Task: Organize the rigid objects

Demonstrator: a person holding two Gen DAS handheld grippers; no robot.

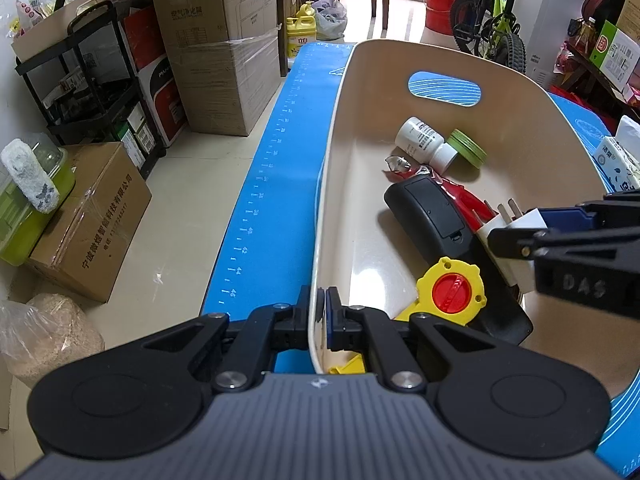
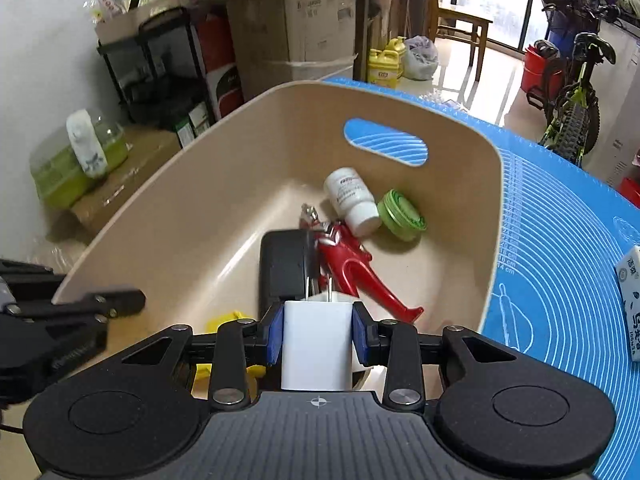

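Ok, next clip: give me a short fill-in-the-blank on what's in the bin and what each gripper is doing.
1. The right gripper holds a white ____ over the bin.
2. The left gripper is shut on the bin's ____.
3. The white bottle lies beside a round ____ tin.
4. The bin stands on a ____ mat.

Missing words: charger; rim; green; blue
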